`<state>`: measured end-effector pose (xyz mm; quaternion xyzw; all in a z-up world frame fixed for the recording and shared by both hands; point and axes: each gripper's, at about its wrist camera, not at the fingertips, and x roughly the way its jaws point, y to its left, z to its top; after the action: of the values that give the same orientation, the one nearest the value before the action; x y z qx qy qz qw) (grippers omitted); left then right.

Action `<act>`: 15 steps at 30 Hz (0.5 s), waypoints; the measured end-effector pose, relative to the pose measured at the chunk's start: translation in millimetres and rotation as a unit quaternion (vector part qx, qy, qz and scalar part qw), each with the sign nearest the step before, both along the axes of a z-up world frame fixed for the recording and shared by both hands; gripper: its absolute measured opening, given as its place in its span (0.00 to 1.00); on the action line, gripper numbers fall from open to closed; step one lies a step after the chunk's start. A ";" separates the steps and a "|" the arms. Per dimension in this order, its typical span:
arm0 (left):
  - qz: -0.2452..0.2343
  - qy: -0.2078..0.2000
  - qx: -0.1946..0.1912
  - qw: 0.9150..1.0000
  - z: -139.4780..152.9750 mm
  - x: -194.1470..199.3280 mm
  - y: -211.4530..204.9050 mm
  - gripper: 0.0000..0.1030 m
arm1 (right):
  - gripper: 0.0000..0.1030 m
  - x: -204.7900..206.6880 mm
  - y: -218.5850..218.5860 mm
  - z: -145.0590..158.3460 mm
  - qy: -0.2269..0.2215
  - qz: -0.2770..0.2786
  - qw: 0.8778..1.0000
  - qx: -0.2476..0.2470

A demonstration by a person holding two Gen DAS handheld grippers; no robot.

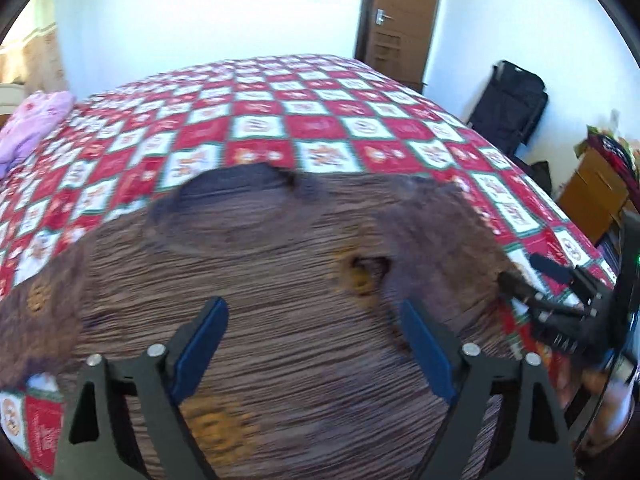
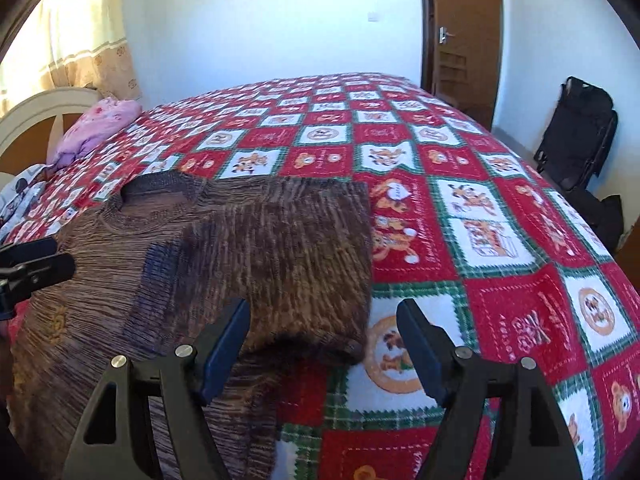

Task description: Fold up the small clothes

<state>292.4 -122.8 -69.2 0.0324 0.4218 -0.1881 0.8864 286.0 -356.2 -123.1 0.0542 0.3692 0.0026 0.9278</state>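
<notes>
A small brown striped knit sweater (image 1: 260,288) with orange motifs lies flat on the bed, collar away from me. It also shows in the right wrist view (image 2: 248,248), where its right sleeve is folded over the body. My left gripper (image 1: 312,320) is open and empty, just above the sweater's chest. My right gripper (image 2: 324,324) is open and empty, over the cuff of the folded sleeve at the sweater's right edge. The right gripper shows at the right edge of the left wrist view (image 1: 560,292). The left gripper's fingers (image 2: 32,268) show at the left edge of the right wrist view.
The bed carries a red, white and green checked blanket (image 2: 480,208). A pink garment (image 2: 100,124) lies at the far left by the headboard (image 2: 36,112). A black bag (image 2: 576,132) stands by the wall, next to a brown door (image 2: 464,32).
</notes>
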 end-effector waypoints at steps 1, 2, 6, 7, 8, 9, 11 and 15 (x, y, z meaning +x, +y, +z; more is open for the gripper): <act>-0.006 0.009 -0.003 1.000 -3.4 5.1 -9.7 0.82 | 0.74 -2.7 -1.3 -1.5 -0.004 -0.003 1.000 -0.001; -0.008 0.015 -0.005 1.000 -5.7 8.0 -15.4 0.78 | 0.74 -4.1 -2.3 -3.4 -0.006 -0.006 1.000 -0.001; -0.011 0.050 -0.009 0.999 -25.0 22.3 -38.3 0.55 | 0.74 -10.7 -13.8 -8.2 -0.016 -0.021 0.999 0.019; -0.011 0.061 -0.011 0.998 -30.1 26.8 -41.0 0.52 | 0.74 -11.7 -16.9 -8.2 -0.019 -0.025 0.999 0.025; -0.008 0.073 -0.016 0.997 -34.5 29.6 -42.8 0.45 | 0.74 -12.6 -18.4 -8.8 -0.021 -0.028 0.999 0.029; -0.004 0.088 -0.026 0.996 -41.1 35.1 -44.5 0.38 | 0.74 -12.7 -19.0 -9.5 -0.021 -0.029 0.999 0.030; 0.004 0.083 -0.030 0.996 -44.5 38.3 -47.1 0.26 | 0.74 -14.0 -18.7 -10.4 -0.022 -0.031 0.999 0.029; -0.008 0.049 -0.062 0.997 -31.9 35.6 -44.1 0.07 | 0.74 -16.6 -14.9 -10.4 -0.028 -0.028 0.999 0.021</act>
<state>328.0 -166.9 -101.1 -0.0285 0.4524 -0.2220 0.8633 269.4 -371.1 -133.5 0.0844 0.3415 -0.0142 0.9360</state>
